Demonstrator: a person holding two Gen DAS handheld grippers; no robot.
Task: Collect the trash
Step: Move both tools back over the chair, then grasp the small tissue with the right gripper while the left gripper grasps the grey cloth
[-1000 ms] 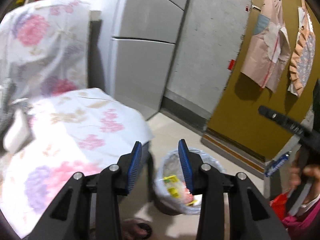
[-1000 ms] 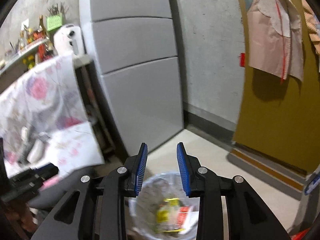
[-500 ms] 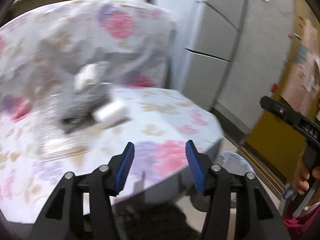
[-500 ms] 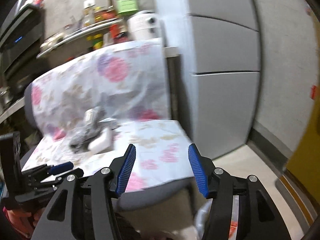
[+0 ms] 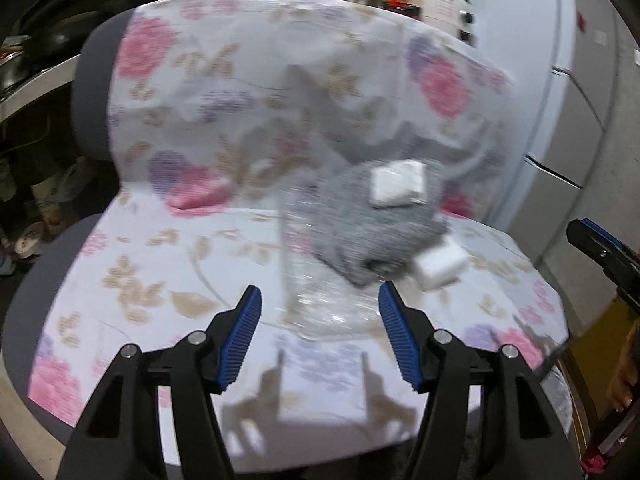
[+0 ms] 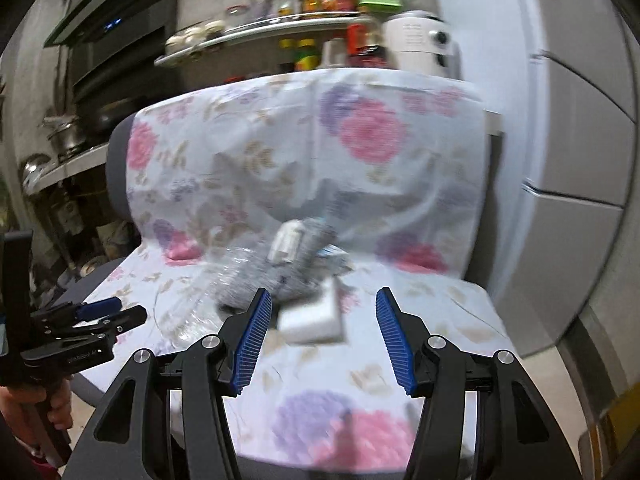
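Hovering over the chair (image 5: 168,264), both grippers — left gripper (image 5: 320,336), right gripper (image 6: 323,334) — gape wide, empty; the white box (image 6: 314,320) lies on the seat, so straddle it squarely before closing.

A chair draped in floral cloth (image 5: 168,264) holds a grey bundle (image 5: 360,224), clear plastic wrap (image 5: 320,304) and a white block (image 5: 438,268) at its right.

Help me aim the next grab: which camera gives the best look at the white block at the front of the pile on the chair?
The right wrist view. The white block sits large and near centre, just ahead of the open right gripper. The left wrist view shows the same block smaller and blurred, off to the right of the open left gripper.
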